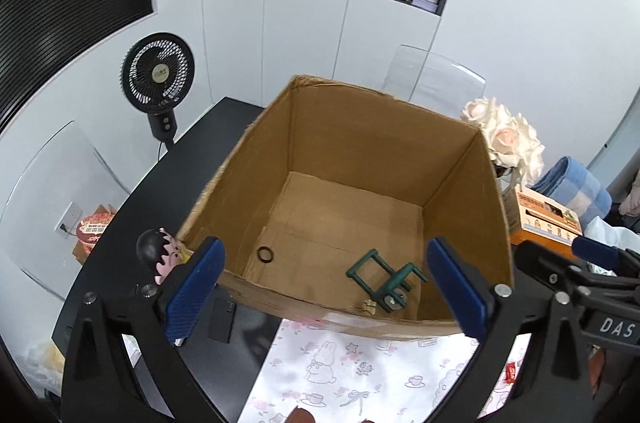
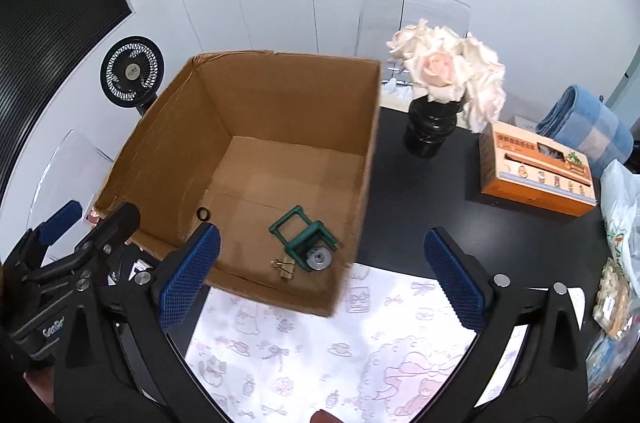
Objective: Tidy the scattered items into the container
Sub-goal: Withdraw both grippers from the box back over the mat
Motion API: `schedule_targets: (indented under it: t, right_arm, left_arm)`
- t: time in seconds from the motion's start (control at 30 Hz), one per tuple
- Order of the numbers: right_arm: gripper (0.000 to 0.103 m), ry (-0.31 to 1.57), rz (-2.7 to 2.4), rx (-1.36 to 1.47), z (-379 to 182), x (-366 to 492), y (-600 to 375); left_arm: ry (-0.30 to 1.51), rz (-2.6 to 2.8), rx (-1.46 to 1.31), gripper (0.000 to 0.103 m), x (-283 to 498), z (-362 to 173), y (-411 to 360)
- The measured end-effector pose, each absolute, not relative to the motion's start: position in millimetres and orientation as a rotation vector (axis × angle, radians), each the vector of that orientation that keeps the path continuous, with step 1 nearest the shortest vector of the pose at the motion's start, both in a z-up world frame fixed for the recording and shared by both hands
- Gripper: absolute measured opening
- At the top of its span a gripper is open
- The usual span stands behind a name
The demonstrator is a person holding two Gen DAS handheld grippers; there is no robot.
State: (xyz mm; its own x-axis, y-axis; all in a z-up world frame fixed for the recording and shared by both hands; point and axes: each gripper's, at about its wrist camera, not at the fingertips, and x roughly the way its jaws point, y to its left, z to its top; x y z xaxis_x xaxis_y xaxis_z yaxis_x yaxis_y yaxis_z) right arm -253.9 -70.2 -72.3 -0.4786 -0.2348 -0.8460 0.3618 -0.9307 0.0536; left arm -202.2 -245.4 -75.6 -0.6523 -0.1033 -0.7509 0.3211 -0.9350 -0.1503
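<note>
Inside the box (image 1: 352, 159) lie a green clamp (image 1: 384, 275) and ring (image 1: 265, 255). Both grippers (image 1: 326, 287) (image 2: 322, 279) gape empty. Only the left view shows a doll (image 1: 160, 255) at the box's corner; only the right shows the vase (image 2: 430, 131).

- The cardboard box (image 2: 256, 127) stands open at the top; most of its floor is bare.
- A green cart (image 2: 304, 239), binder clip (image 2: 285, 268) and black ring (image 2: 203, 213) crowd its near side.
- The vase of roses (image 2: 434, 127) and orange carton (image 2: 536, 169) block the surface (image 2: 420, 207) right of the box.

Left tool (image 1: 326, 293), right tool (image 2: 322, 275): black frames, blue textured pads, silver screws.
</note>
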Motion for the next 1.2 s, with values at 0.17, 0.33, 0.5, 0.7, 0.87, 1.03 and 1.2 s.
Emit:
schedule_targets:
  t: [0.17,0.33,0.5,0.7,0.87,1.03,1.2]
  right_arm:
    - [0.103,0.24,-2.457,1.335,-69,-244,-46]
    - [0.103,0.245,-2.496,1.337,-64,-236,-11]
    - [0.103,0.229,-2.527,1.344,-62,-229,29]
    - [0.103,0.167,-2.541,1.382,-70,-220,77]
    - [0.103,0.138,-2.553,1.406,-79,-207,115]
    - [0.103,0.136,-2.561,1.45,-96,-193,154]
    - [0.103,0.108,-2.553,1.514,-116,-182,190]
  left_arm:
    - [0.412,-2.657,1.185,0.102,-204,-78,-221]
    - [0.366,-2.698,1.221,0.102,-205,-77,-183]
    - [0.279,-2.726,1.284,0.102,-208,-78,-143]
    - [0.185,-2.767,1.3,0.102,-206,-84,-97]
    - [0.156,-2.782,1.373,0.102,-204,-101,-69]
    - [0.118,-2.817,1.412,0.102,-193,-115,-40]
    - [0.093,-2.874,1.452,0.102,-179,-127,-4]
